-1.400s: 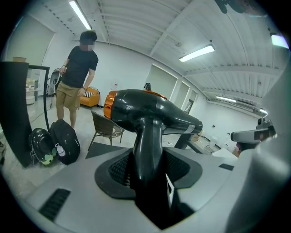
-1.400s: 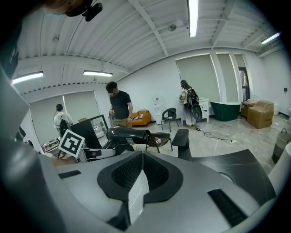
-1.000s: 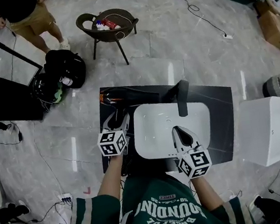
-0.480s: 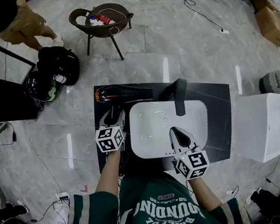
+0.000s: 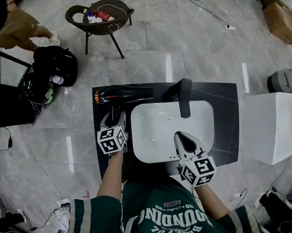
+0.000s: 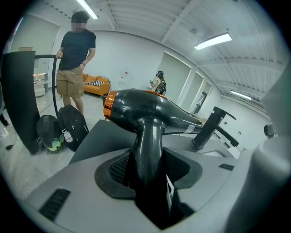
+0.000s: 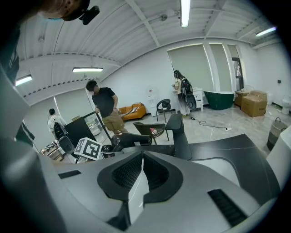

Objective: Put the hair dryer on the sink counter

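A black hair dryer (image 5: pixel 122 94) with an orange ring at its rear (image 6: pixel 144 111) lies over the far left of the dark sink counter (image 5: pixel 227 112). Its handle runs down between the jaws of my left gripper (image 5: pixel 115 120), which is shut on it (image 6: pixel 148 177). The dryer's barrel points right toward the black faucet (image 5: pixel 185 96) (image 6: pixel 210 127). My right gripper (image 5: pixel 187 141) hovers over the near edge of the white basin (image 5: pixel 164 132), its jaws closed together with nothing between them (image 7: pixel 138 179).
A white box (image 5: pixel 278 126) stands right of the counter. Beyond the counter are a dark chair with bottles (image 5: pixel 100 18), a black backpack (image 5: pixel 54 67) and a person (image 5: pixel 4 23). A cable (image 5: pixel 203 7) runs across the marble floor.
The view has shifted, so the counter and both grippers sit a little higher and further left in the picture. The left gripper keeps its hold on the dryer's handle.
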{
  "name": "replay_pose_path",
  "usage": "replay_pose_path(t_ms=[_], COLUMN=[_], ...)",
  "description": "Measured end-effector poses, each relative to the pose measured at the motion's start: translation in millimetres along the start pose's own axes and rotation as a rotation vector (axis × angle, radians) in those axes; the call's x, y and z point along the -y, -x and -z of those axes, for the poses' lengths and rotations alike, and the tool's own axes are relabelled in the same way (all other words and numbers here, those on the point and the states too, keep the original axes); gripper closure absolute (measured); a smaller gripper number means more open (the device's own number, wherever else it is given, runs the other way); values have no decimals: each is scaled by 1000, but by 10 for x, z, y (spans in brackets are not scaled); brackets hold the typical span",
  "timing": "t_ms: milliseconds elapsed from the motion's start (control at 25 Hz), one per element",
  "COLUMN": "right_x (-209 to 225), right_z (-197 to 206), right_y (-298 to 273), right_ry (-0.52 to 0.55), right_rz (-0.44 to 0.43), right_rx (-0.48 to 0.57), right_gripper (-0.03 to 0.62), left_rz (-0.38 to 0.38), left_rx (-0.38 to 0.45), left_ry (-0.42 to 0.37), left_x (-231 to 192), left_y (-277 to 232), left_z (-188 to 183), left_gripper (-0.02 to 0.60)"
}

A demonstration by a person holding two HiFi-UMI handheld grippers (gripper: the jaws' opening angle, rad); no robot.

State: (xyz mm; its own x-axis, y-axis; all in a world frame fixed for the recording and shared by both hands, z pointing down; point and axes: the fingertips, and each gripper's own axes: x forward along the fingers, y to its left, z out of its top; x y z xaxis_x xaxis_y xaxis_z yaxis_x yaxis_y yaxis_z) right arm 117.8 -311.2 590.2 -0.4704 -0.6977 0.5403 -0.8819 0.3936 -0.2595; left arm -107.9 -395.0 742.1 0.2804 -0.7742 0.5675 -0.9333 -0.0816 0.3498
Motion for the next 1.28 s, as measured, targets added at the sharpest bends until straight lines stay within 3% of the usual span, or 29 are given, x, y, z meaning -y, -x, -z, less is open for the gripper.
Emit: replay_pose_path(t_ms=[720,1280], right_x=[99,140], right_z=[117,167], right_y=[133,273], right_ry=[-24,-37], right_rz=[35,44], right_rx=[-24,-11], right_gripper=[549,549], left_rz=[-95,-176], left_rx=[-66,-109], left_ry=[-12,-101], left_x=[-113,-119], left_y=[-180,-267], left_z=[171,249], left_gripper=[390,388])
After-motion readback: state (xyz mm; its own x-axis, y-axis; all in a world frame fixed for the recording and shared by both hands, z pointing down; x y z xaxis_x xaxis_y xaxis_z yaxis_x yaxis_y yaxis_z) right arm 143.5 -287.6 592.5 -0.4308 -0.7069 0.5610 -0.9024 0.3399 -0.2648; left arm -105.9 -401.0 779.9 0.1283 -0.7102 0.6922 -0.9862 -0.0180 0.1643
